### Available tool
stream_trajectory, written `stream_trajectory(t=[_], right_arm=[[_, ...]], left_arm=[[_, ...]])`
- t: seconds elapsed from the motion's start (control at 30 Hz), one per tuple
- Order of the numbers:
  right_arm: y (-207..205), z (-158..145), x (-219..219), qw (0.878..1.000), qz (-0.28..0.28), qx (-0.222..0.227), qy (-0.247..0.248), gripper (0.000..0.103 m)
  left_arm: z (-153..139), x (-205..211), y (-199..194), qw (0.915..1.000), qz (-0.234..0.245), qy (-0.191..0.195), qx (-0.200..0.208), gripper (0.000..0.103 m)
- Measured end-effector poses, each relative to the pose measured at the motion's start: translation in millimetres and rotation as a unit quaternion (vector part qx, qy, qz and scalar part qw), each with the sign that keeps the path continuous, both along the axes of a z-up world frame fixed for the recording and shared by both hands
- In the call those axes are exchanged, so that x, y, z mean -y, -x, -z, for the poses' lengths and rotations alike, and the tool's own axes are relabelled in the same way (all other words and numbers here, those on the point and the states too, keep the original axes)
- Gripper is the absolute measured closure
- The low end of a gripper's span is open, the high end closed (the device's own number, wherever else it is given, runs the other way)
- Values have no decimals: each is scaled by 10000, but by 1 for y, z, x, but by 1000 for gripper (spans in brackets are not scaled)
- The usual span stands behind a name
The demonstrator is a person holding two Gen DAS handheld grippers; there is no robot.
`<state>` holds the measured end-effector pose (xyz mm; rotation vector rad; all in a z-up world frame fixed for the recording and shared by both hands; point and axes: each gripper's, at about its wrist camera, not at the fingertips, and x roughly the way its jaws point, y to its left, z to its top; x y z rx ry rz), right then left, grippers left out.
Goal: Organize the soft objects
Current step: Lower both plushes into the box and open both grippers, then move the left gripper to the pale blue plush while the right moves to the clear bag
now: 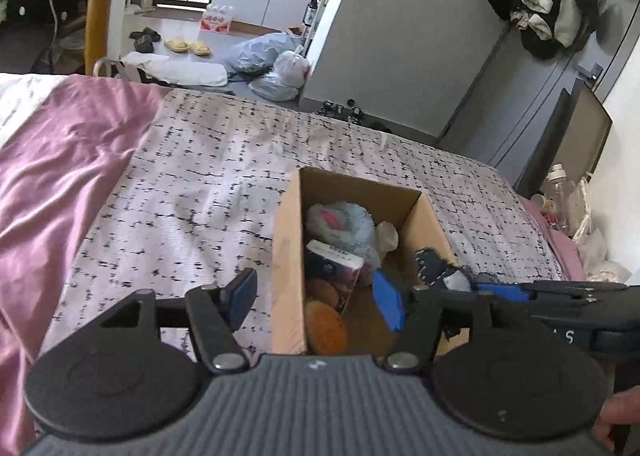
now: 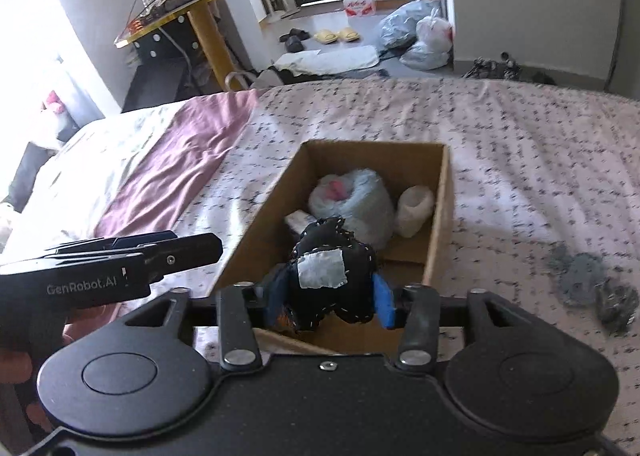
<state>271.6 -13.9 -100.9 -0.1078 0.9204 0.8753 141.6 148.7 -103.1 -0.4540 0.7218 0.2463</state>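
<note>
Black stitched toy (image 2: 334, 272) pinched in my right gripper (image 2: 330, 296) jaws | left gripper (image 1: 316, 296) jaws gaped empty | best lowered deep into cardboard box (image 2: 438, 215) before letting go

the left tool (image 1: 316, 298) hangs wide open over the near edge of the cardboard box (image 1: 286, 256) on the bed (image 1: 200, 175). inside lie a fluffy blue toy (image 1: 344, 219) at 12 o'clock, a tissue pack (image 1: 334, 268) and an orange plush (image 1: 326, 328). the right tool (image 1: 500, 290) enters at 3 o'clock, holding a black toy (image 1: 432, 262).

- Black stitched soft toy with a grey patch (image 2: 332, 276): its lower half is hidden behind the right gripper's (image 2: 330, 296) blue pads.
- Crumpled grey fabric lump (image 2: 592, 280) on the bedspread: blurred, cannot tell what.
</note>
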Motion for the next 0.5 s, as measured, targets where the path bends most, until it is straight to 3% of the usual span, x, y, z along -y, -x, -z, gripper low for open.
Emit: stream_trajectory(t=[0.03,0.1,0.3,0.5], right_arm=[[1,1,-1,10000,-19,-34,-26,40],[3,0,4,9999,109,36,-61,29],[0,-2,27,9994,327,19,-138,20],[-2,-13,60,9988,348,63,-348,13]], left_arm=[[-1,0,3,10000,12,-24,-2,38],[-3,1,6,10000,50,-13,9,24],[-12,1,15,9995,-238,-181,109,0],[-23,7,18,9995,-229,-142,176,0]])
